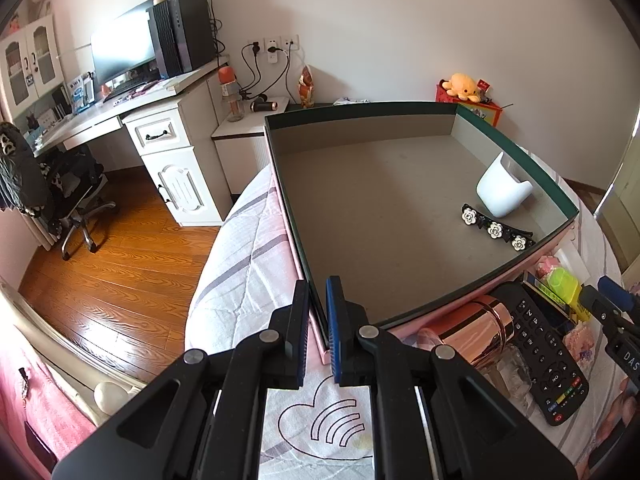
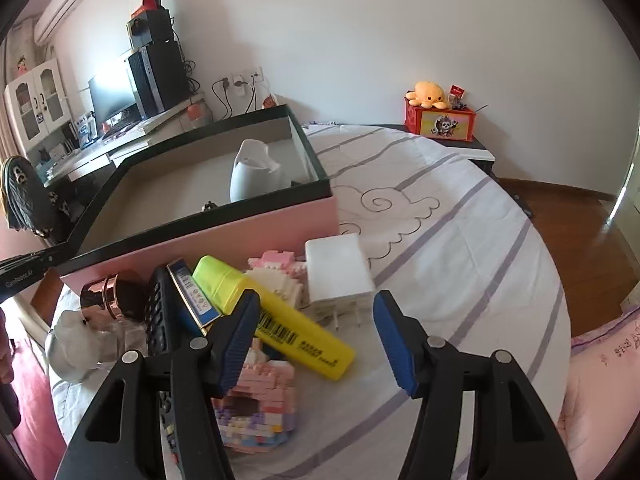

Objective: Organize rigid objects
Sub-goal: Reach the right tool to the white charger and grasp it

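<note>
Striped bedding point(image 2: 460, 216) carries your pink box point(image 2: 224, 236) and the clutter beside it. Your left gripper point(image 1: 318, 332) pinches the box's near wall, nearly closed. Your right gripper point(image 2: 316, 344) hangs wide open and empty over the yellow highlighter point(image 2: 280, 316).

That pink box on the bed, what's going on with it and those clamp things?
A person is sorting small items into the pink box. The left gripper is pinched on its near corner wall. The right gripper is open above the pile outside, by the yellow highlighter and white charger. A white cup and flower hair clip are already inside.
</note>
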{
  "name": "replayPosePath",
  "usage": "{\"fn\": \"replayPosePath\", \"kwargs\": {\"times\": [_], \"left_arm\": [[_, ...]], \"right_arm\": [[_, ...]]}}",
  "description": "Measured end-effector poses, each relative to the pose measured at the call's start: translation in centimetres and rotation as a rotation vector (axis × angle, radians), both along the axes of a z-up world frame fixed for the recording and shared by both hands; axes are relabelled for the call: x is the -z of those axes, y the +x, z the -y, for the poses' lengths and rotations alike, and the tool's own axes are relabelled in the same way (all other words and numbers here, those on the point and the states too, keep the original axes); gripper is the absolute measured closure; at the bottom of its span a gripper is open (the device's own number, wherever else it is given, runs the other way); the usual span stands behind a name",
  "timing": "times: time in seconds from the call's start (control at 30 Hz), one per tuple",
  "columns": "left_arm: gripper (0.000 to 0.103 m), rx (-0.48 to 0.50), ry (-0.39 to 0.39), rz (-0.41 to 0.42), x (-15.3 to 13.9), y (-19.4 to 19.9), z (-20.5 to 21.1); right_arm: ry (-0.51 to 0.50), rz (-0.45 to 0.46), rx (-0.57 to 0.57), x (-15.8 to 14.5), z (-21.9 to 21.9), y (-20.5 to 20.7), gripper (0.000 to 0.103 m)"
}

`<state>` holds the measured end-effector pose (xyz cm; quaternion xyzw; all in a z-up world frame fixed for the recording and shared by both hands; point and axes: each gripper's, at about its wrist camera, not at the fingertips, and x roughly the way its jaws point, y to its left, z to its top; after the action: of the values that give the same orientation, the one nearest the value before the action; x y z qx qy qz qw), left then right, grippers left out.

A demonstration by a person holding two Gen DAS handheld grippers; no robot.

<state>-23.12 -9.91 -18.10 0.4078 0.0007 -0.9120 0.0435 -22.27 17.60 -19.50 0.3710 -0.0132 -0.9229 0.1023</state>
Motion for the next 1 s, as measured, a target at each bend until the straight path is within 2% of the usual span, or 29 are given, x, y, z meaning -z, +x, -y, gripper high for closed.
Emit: {"fn": "replayPosePath", "kwargs": {"times": [0.03,0.13,0.57,1.0], "left_arm": [[0.095,0.0,0.002,0.0,0.0,0.0,0.0],[0.095,-0.001,0.002,-0.001,0.0,0.0,0.0],[0.095,-0.01,-0.015,0.0,0.1,-0.1,-0.1],[0.095,-0.009,-0.026,0.001,0.0,-0.2,-0.2]], "right_arm": [[0.002,-0.003,0.008,0.0,0.0,-0.2,0.034],[-0.017,-0.004,0.02,-0.2,-0.4,-0.8,0.032],[0.001,0.068,0.06,1.0,-0.9,-3.9,0.032],[0.051,0.081,0.04,1.0,-0.9,-3.8,0.037]]}}
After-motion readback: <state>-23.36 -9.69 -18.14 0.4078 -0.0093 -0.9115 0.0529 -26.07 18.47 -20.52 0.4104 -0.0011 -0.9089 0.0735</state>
